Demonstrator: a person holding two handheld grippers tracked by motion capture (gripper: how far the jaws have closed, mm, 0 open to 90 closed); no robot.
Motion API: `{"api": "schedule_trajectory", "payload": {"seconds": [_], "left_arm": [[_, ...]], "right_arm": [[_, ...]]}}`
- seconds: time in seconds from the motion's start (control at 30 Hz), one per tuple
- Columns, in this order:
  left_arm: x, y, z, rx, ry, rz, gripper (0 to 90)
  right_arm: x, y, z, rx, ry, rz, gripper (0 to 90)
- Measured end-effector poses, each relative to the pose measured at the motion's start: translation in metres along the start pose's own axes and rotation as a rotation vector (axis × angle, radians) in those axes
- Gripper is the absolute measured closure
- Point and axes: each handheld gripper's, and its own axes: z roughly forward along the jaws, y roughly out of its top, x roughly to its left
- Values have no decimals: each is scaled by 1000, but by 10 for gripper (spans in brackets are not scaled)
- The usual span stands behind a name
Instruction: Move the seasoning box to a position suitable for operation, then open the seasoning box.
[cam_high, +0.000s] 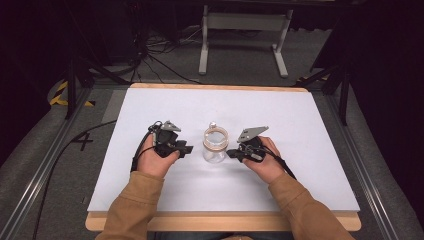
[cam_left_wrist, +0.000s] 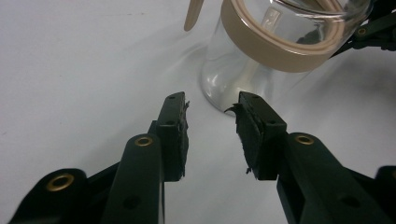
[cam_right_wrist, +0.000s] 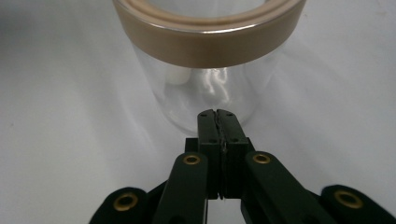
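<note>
Dark curtains and a grey floor with trailing cables surrounded the wide white tabletop (cam_high: 280, 115), whose wooden edge showed along the near side. At its middle stood a clear glass jar with a tan band round its rim (cam_high: 215, 145), upright, with a small pale knob showing just behind its rim. Something pale stood inside it, too blurred through the glass to name.

From the person's side two brown sleeves reached in. The left gripper (cam_left_wrist: 211, 133) rested just beside the jar on its left, jaws released with nothing between them, tips pointing at the jar's base but apart from it. The right gripper (cam_right_wrist: 218, 122) sat close on the jar's other side, jaws clenched on nothing, their joined tips near the foot of the glass; whether they touched it I could not tell.

The work in hand looked like steadying the jar for a grasp. To do it well, the left jaws would probably want to rise toward the tan band, where the grip is surer than on slick glass, and close squarely, while the right tips braced the opposite wall gently so the jar did not skid or tip.
</note>
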Motion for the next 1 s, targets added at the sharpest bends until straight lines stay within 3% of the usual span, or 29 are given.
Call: {"api": "schedule_trajectory", "payload": {"seconds": [0.3,0.37,0.5,0.53,0.57,0.6,0.7,0.93,1.0], "left_arm": [[4,-1,-2,-1,-1,-18,684],[6,0,-5,27,-10,-16,724],[7,3,-7,16,-39,-19,761],[7,7,-10,14,-47,3,764],[7,7,-10,14,-47,3,764],[7,8,-11,0,-52,9,764],[3,16,-16,-26,-80,17,763],[-3,28,-18,-35,-91,66,776],[-4,31,-17,-43,-100,62,779]], "right_arm": [[9,5,2,-19,23,-20,900],[8,3,-7,-30,13,-17,900],[7,-2,-23,-45,5,-13,900],[6,-11,-38,-58,-6,2,900],[6,-11,-38,-58,-6,2,900],[4,-19,-51,-69,-15,19,900],[1,-30,-65,-81,-30,40,900],[-4,-44,-79,-88,-48,76,900],[-4,-45,-80,-87,-52,80,900]]}}
